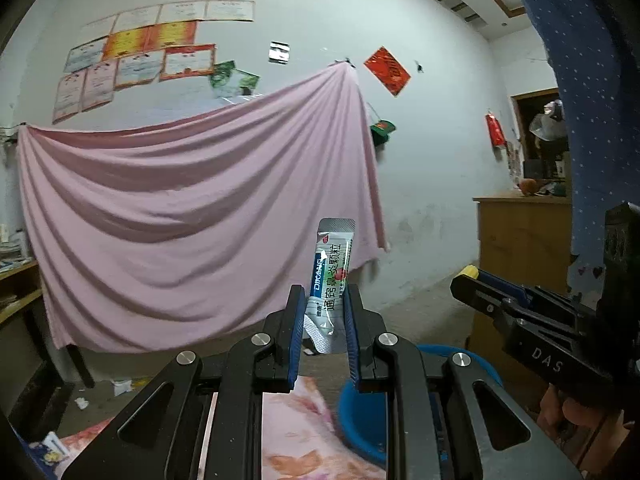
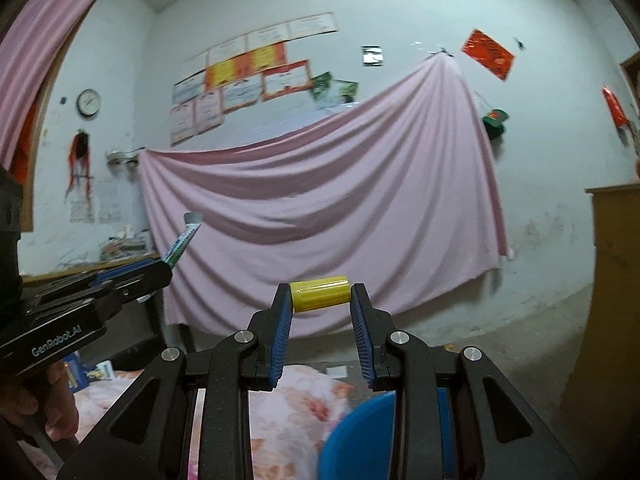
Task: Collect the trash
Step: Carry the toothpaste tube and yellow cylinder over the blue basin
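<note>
Foil sachet (image 1: pixel 330 280) pinched upright in the left gripper (image 1: pixel 323 332) and a yellow cylinder (image 2: pixel 320 294) clamped endwise in the right gripper (image 2: pixel 322 334), both level above a blue bin (image 2: pixel 360 436), likely mid-carry, next needing release over it.

both wrist views look level along their fingers; both share the distant pink sheet (image 1: pixel 192 208) (image 2: pixel 328 208)

- Bed (image 2: pixel 288 404) w/ pink floral cover low in both views; blue basin (image 2: pixel 360 432) sits at its right edge.
- Floor (image 1: pixel 132 368): bare concrete, bits of white paper litter (image 1: pixel 120 386) scattered.
- Wooden cabinet (image 1: pixel 520 240) at right, sm. items on top, too blurry to ID.
</note>
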